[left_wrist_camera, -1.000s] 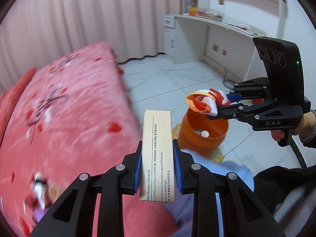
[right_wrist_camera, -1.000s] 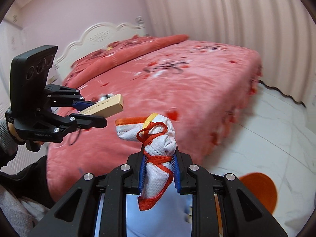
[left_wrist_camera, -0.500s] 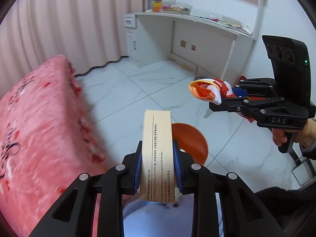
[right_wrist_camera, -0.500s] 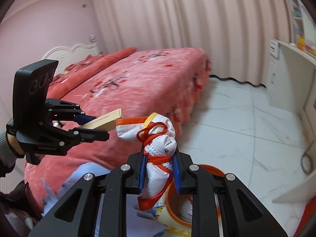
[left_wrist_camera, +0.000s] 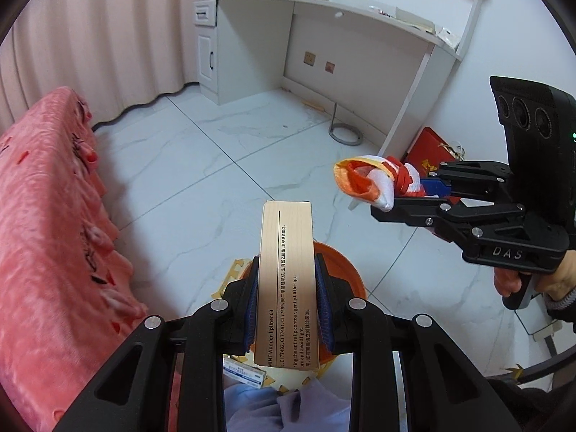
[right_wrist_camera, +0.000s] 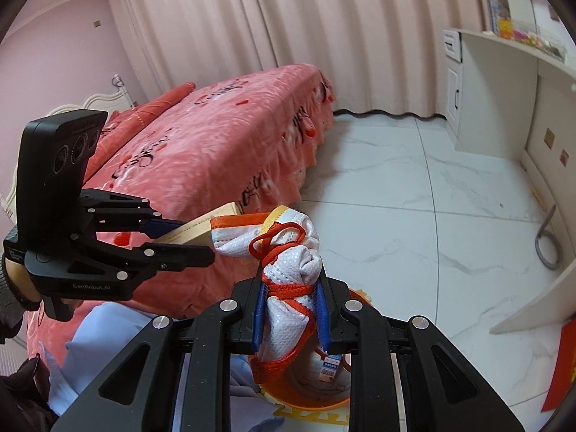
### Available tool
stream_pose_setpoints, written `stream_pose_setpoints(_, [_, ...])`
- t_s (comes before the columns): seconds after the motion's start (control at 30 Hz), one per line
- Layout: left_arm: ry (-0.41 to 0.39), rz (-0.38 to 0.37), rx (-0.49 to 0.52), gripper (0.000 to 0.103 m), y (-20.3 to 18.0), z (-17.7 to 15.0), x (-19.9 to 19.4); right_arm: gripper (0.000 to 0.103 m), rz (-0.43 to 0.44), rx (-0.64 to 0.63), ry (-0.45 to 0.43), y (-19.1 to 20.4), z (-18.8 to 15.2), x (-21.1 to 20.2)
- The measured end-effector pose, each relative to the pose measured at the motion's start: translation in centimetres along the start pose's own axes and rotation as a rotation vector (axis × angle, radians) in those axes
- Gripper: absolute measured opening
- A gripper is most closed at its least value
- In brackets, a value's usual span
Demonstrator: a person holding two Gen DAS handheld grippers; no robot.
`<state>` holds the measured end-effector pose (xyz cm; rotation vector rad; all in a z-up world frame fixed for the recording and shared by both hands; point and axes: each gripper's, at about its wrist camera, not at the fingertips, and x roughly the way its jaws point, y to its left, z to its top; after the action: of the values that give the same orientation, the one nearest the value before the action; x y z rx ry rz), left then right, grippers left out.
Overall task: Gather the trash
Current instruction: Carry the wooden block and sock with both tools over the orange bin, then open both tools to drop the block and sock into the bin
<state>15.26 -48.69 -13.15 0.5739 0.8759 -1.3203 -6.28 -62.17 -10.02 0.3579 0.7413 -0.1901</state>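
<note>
My left gripper is shut on a long tan lipliner box and holds it above the orange bin on the floor. My right gripper is shut on a crumpled white mesh bag with red and orange trim, also above the orange bin. In the left wrist view the right gripper with the mesh bag is to the right of the box, higher and apart from it. In the right wrist view the left gripper holds the box at left. A small box lies inside the bin.
A bed with a pink-red cover stands at left, its side close to the bin. A white desk runs along the far wall, with a red bag on the floor under it. The floor is white marble tile. Pale blue cloth lies below the grippers.
Both grippers swung away from the bed toward the floor and desk, keeping their loads. The orange bin now sits directly under both grippers.
</note>
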Motion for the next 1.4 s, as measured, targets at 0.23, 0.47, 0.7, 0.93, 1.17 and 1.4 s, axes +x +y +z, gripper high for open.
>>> stream_pose_setpoints(0.23, [0.023, -0.016, -0.005, 0.029, 0.1, 0.7, 2.1, 0.023, -0.021, 0.038, 0.03, -1.7, -0.5, 2.3])
stream_pose_setpoints(0.47, [0.046, -0.013, -0.001, 0.046, -0.2, 1.2, 3.6, 0.026, -0.041, 0.092, 0.045, -3.5, -1.1, 4.0])
stream_pose_setpoints(0.7, [0.057, -0.004, -0.001, 0.057, -0.4, 1.1, 4.2, 0.051, -0.056, 0.126, 0.06, -4.5, -1.9, 4.9])
stream_pose_setpoints(0.93, [0.076, 0.005, -0.006, 0.057, -0.3, 0.8, 4.3, 0.051, -0.054, 0.132, 0.068, -4.2, -2.2, 5.1])
stream_pose_setpoints(1.17, [0.078, 0.026, -0.011, 0.059, -0.2, 0.3, 3.2, 0.052, -0.047, 0.115, 0.06, -3.4, -1.9, 4.3])
stream_pose_setpoints(1.4, [0.053, 0.071, -0.029, 0.075, -0.2, -0.6, 0.9, 0.058, -0.02, 0.079, 0.048, -0.8, -1.1, 3.3])
